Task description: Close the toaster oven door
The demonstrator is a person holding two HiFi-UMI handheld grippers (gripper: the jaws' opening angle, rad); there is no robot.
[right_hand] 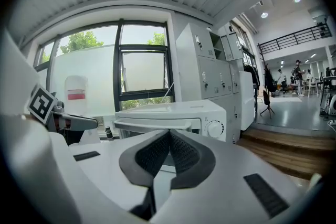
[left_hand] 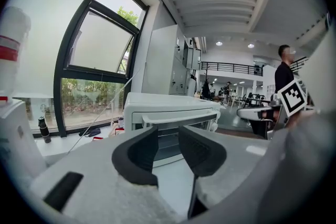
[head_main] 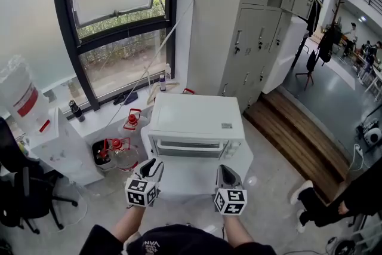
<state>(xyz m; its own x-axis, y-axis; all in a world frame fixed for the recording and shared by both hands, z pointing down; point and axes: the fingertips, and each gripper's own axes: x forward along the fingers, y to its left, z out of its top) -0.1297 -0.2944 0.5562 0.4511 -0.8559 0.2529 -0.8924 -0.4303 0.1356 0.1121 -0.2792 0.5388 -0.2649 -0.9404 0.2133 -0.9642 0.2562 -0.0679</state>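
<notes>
In the head view, the white toaster oven (head_main: 197, 119) stands on a low white worktop (head_main: 179, 183) in front of a tall window (head_main: 119, 15), with grey lockers (head_main: 256, 27) behind it to the right. Its door (head_main: 192, 149) stands upright against the front and looks closed, the handle (head_main: 192, 141) running along the top edge. Both grippers hover over the near part of the worktop, apart from the oven: the left gripper (head_main: 153, 165) before the oven's left half, the right gripper (head_main: 226, 171) before its right half. A large water bottle (head_main: 21, 95) stands at far left, and a person's legs (head_main: 325, 209) show at lower right. In the left gripper view, the left gripper (left_hand: 168, 131) has its jaws spread with nothing between them; the toaster oven (left_hand: 170, 110) and its handle (left_hand: 181, 117) show beyond the gap, and the right gripper (left_hand: 262, 113) sits at the right edge. In the right gripper view, the right gripper (right_hand: 169, 136) has its jaws pressed together on nothing, the toaster oven (right_hand: 173, 112) with its knob (right_hand: 214, 128) is just beyond, and the left gripper (right_hand: 71, 123) is at left.
</notes>
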